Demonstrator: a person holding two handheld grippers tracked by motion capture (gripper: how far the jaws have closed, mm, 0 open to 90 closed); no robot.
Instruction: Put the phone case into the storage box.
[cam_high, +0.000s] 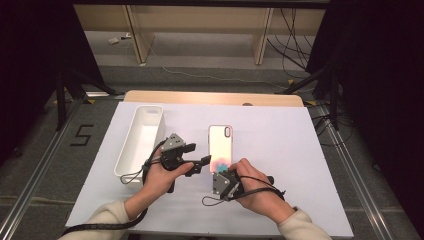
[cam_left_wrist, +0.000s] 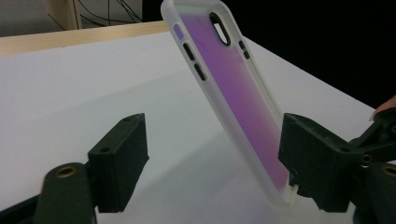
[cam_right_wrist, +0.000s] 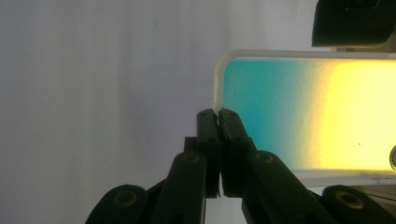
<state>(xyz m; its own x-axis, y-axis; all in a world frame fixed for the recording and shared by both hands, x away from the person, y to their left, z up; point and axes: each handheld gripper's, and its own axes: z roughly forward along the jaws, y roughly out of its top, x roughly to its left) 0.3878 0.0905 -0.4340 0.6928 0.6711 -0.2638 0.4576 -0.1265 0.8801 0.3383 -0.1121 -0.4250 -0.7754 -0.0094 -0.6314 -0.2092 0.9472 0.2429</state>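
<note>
A translucent phone case (cam_high: 220, 142) with a shimmering back lies on the white table (cam_high: 280, 150), camera hole at the far end. My right gripper (cam_high: 222, 170) is at its near end, and in the right gripper view the jaws (cam_right_wrist: 218, 116) are shut on the case's rim at a corner (cam_right_wrist: 303, 112). My left gripper (cam_high: 198, 154) comes in from the left of the case. In the left gripper view its jaws (cam_left_wrist: 215, 154) stand open around the near part of the case (cam_left_wrist: 233, 84). One jaw is against the rim, the other well apart.
A long white bin (cam_high: 140, 140) stands at the left of the table, beside the left hand. The table's wooden far edge (cam_high: 215, 97) runs behind the case. A thin cable (cam_high: 215, 200) loops from the right gripper on the near table.
</note>
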